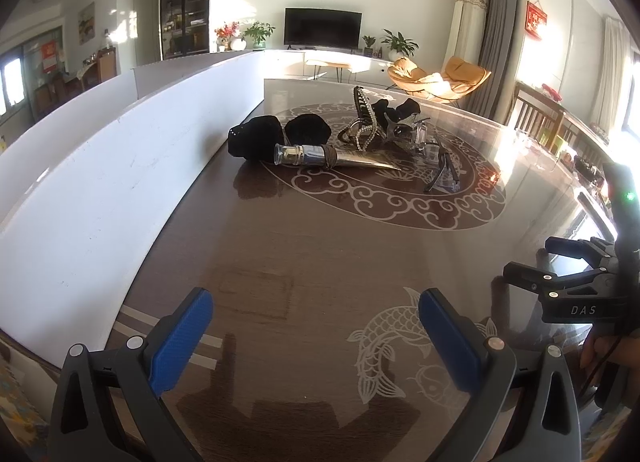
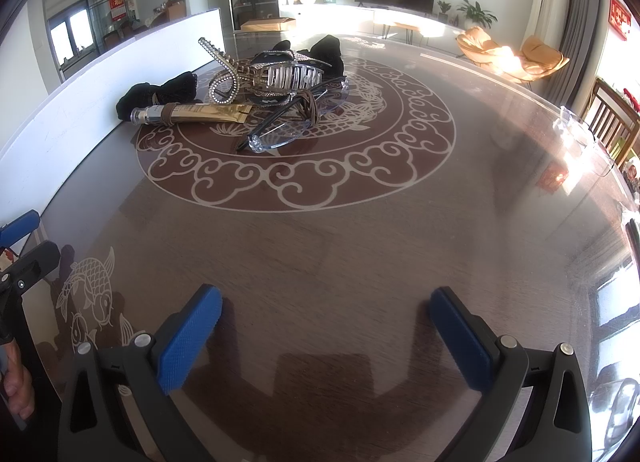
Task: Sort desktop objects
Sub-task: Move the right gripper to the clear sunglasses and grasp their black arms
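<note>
A pile of small objects lies on the round pattern of the glass-topped table (image 2: 360,262). A gold tube (image 2: 192,113) with a silver cap lies at the left front; it also shows in the left wrist view (image 1: 340,158). Glasses (image 2: 288,130) lie in front of a clear hair claw (image 2: 290,76), a rhinestone hair clip (image 2: 224,70) and black fabric pieces (image 2: 160,92). In the left wrist view the glasses (image 1: 444,176) lie right of the tube and the black fabric (image 1: 256,138) left. My left gripper (image 1: 316,338) and right gripper (image 2: 326,336) are open, empty, well short of the pile.
A white board (image 1: 100,166) stands along the table's left side. The right gripper's body (image 1: 572,286) shows at the right edge of the left wrist view. Wooden chairs (image 2: 612,118) stand beyond the table's right rim. Fish patterns (image 2: 92,294) mark the near table.
</note>
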`<state>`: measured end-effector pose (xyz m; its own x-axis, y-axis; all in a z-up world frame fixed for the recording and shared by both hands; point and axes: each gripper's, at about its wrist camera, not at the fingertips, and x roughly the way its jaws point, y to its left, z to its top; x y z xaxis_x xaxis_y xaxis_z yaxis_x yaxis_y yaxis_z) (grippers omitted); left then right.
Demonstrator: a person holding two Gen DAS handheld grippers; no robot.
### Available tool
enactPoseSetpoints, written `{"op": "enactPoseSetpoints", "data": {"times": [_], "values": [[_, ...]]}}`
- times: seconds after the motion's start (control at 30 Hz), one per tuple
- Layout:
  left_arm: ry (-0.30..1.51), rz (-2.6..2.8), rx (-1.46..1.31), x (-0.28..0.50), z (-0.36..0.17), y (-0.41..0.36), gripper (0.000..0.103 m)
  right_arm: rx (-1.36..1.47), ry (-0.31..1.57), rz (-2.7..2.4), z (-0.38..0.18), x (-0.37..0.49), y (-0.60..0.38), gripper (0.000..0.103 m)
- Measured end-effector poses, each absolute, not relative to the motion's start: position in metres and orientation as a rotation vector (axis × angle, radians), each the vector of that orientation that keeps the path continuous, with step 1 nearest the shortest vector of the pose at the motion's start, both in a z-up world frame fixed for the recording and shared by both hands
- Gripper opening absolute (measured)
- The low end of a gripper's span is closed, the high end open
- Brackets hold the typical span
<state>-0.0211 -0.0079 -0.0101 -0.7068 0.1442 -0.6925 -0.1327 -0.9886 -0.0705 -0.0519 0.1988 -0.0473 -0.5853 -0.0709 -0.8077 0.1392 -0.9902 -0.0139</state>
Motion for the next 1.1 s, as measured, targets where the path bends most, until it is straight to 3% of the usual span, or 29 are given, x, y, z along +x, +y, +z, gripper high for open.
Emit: {"op": "enactPoseSetpoints", "data": {"times": [0.33, 0.5, 0.67, 0.83, 0.9, 0.97, 1.1], "values": [[-0.062, 2.796, -1.149, -0.020, -0.010, -0.020, 0.103, 1.394, 0.151, -2.614, -0.039, -0.081, 0.192, 0.103], [-0.046, 2.807, -1.154, -0.019, -0.011, -0.020, 0.103, 1.306, -0.077, -2.650, -0.007, -0.141, 0.191, 0.103], [-0.045, 2.816, -1.160, -0.020, -0.011, -0.021, 0.103, 1.504, -0.284, -2.613, -0.023, -0.206, 0.194, 0.103], [-0.085, 2.815, -1.176, -0.023, -0.013, -0.028, 0.103, 1.549, -0.112, -2.601, -0.040, -0.220, 0.175, 0.102], [-0.104, 2.811, -1.182, -0.024, -0.014, -0.029, 0.103, 1.536, -0.040, -2.617, -0.042, -0.218, 0.172, 0.099], [-0.114, 2.808, -1.181, -0.025, -0.014, -0.029, 0.103, 1.502, 0.046, -2.644, -0.041, -0.214, 0.167, 0.079], [-0.105, 2.804, -1.176, -0.025, -0.014, -0.027, 0.103, 1.450, 0.091, -2.618, -0.036, -0.209, 0.163, 0.049]]}}
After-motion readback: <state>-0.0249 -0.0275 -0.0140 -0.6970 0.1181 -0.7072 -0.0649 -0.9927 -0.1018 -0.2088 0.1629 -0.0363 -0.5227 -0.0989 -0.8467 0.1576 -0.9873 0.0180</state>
